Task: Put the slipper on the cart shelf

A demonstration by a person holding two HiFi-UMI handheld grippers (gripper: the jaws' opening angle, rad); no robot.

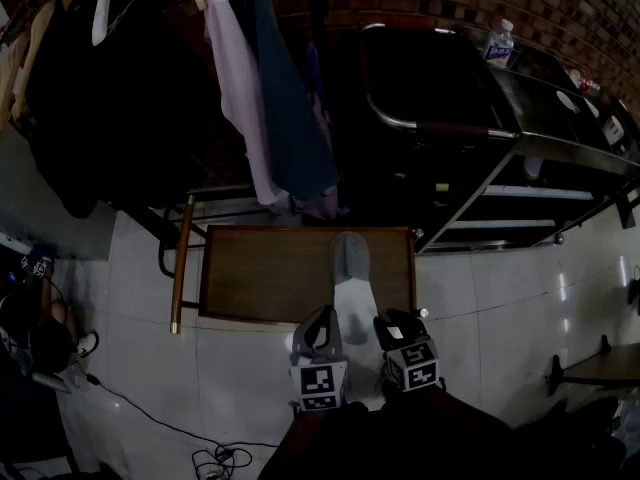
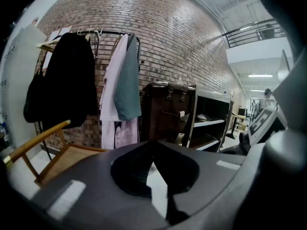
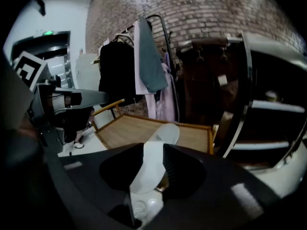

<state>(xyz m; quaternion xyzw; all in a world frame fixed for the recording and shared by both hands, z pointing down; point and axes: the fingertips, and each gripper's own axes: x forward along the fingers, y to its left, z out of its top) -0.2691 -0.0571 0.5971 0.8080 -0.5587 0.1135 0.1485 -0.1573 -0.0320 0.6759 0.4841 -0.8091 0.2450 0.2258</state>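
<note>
A pale grey slipper [image 1: 350, 265] with a white sole [image 3: 164, 134] sticks out forward from my right gripper [image 3: 153, 151], whose jaws are shut on its heel end. It hangs over the near edge of a low wooden platform [image 1: 270, 273]. In the head view the right gripper [image 1: 392, 325] is just right of the slipper's heel, and my left gripper [image 1: 322, 320] hovers close on its left. The left gripper [image 2: 153, 145] has its fingertips together with nothing between them. The metal cart [image 1: 530, 163] stands at the right, its shelves [image 3: 280, 107] dark and open-fronted.
A clothes rack with hanging garments [image 1: 280, 108] rises behind the platform. A water bottle [image 1: 499, 41] stands on the cart top. Cables [image 1: 215, 458] lie on the white tiled floor at the lower left, beside a person's shoe [image 1: 86, 344]. A small side table [image 1: 600, 368] is at the right edge.
</note>
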